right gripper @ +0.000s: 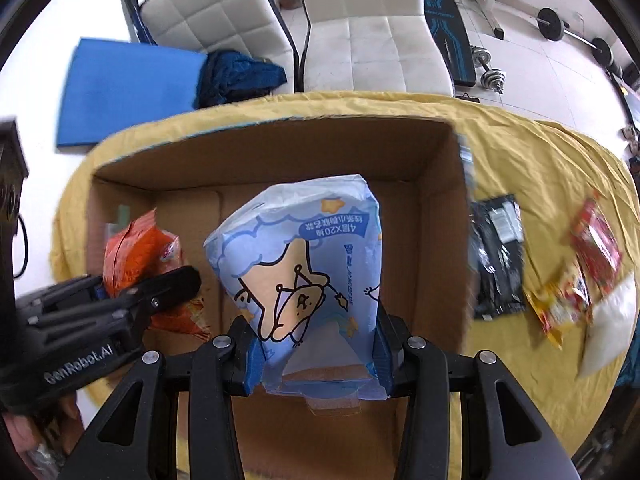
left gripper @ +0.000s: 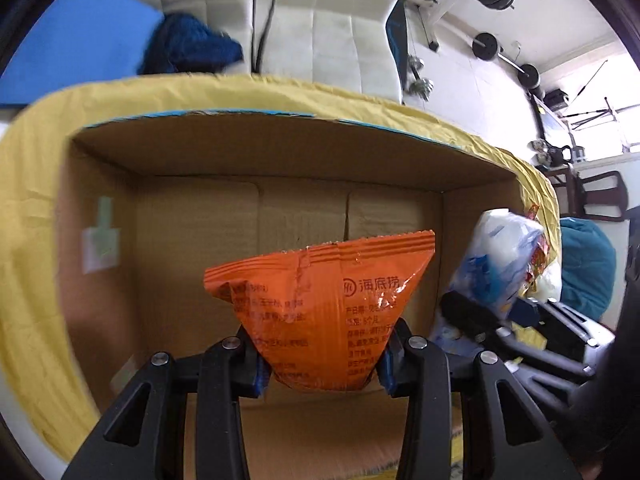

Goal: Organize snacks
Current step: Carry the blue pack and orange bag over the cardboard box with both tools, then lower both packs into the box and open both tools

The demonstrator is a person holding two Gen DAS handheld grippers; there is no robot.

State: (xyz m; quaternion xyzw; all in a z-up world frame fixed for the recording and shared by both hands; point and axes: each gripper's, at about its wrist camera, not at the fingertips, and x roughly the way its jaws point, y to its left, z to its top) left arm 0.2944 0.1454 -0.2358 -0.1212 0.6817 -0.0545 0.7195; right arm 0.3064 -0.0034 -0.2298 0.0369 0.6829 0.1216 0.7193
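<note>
My left gripper [left gripper: 324, 364] is shut on an orange snack packet [left gripper: 320, 304], held above the floor of an open cardboard box [left gripper: 280, 160]. My right gripper [right gripper: 316, 356] is shut on a light blue packet with a cartoon star [right gripper: 304, 264], also held over the cardboard box [right gripper: 280, 148]. In the right wrist view the left gripper [right gripper: 108, 304] comes in from the left with the orange packet [right gripper: 136, 256]. In the left wrist view the blue packet [left gripper: 496, 256] shows at the right.
The box rests on a table under a yellow cloth [right gripper: 520, 140]. Right of the box lie a black packet [right gripper: 498, 256], a red packet [right gripper: 596, 244], a yellow-red packet [right gripper: 560, 304] and a white one [right gripper: 612, 328]. White chairs [right gripper: 372, 28] and a blue mat [right gripper: 128, 88] stand beyond.
</note>
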